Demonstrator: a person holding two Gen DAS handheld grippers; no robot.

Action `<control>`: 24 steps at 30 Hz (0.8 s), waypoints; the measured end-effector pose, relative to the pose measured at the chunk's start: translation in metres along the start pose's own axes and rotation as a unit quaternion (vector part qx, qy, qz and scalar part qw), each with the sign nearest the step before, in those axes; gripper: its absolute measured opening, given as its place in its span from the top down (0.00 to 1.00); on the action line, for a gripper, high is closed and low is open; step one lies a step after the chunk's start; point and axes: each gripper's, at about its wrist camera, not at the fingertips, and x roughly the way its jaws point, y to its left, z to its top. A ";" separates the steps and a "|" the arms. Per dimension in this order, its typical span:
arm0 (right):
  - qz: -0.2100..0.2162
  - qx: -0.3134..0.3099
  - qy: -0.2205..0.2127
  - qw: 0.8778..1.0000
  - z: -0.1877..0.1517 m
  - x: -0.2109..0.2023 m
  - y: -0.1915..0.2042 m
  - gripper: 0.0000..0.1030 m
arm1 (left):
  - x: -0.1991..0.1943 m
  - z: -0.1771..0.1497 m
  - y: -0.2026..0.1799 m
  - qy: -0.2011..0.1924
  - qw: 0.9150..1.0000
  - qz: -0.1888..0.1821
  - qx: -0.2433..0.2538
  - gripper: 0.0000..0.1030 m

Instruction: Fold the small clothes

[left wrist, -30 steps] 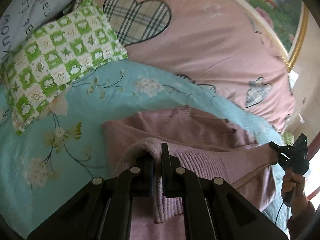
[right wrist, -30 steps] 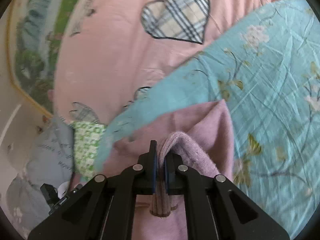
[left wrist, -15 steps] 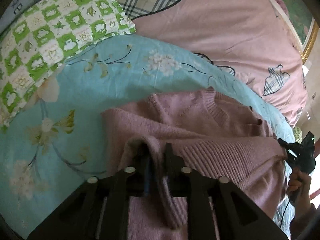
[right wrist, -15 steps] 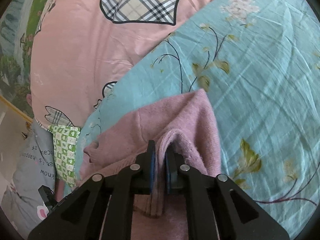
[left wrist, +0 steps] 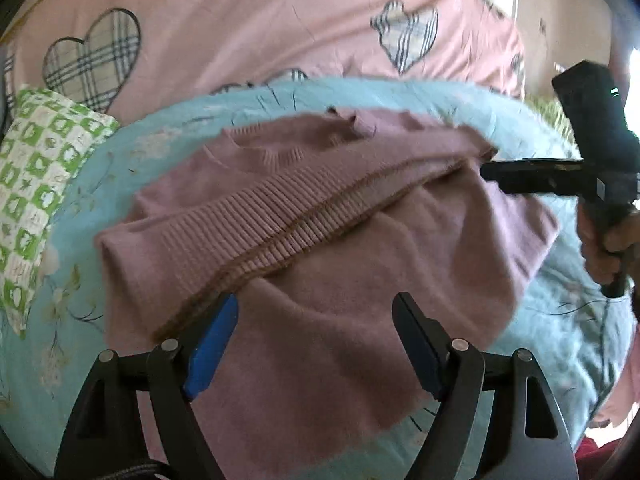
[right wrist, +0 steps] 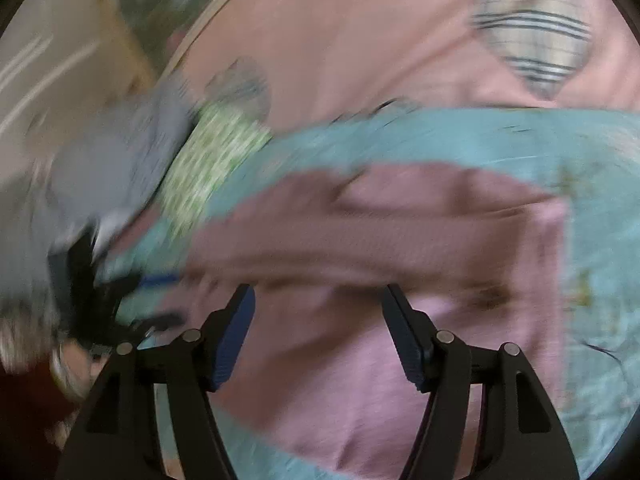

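Note:
A pink knitted sweater [left wrist: 320, 240] lies folded over on the light blue floral sheet [left wrist: 132, 148], its ribbed hem [left wrist: 280, 216] lying across its upper half. My left gripper [left wrist: 316, 320] is open and empty, just above the sweater's near part. My right gripper [right wrist: 318, 312] is open and empty over the sweater [right wrist: 400, 248]; that view is blurred. The right gripper also shows in the left wrist view [left wrist: 492, 176], at the sweater's right edge, held by a hand.
A green and white checked cloth [left wrist: 36, 184] lies left of the sweater. A pink bedcover with plaid hearts [left wrist: 280, 28] spreads behind the blue sheet. A grey garment [right wrist: 104, 160] lies far left in the right wrist view.
Both grippers have opened and let go of the sweater's hem, which now lies folded over the sweater. Both have pulled back from the cloth.

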 end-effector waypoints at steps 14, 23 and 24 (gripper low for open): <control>-0.201 -0.052 0.022 0.978 0.049 0.052 -0.052 0.37 | 0.066 0.063 0.065 0.017 0.995 0.101 -0.004 0.26; -0.228 0.095 -0.068 0.967 0.077 0.036 -0.102 0.37 | 0.095 0.106 0.104 0.017 0.984 0.164 -0.068 0.29; -0.224 0.100 -0.078 0.966 0.076 0.027 -0.101 0.37 | 0.091 0.104 0.110 0.017 0.981 0.174 -0.080 0.29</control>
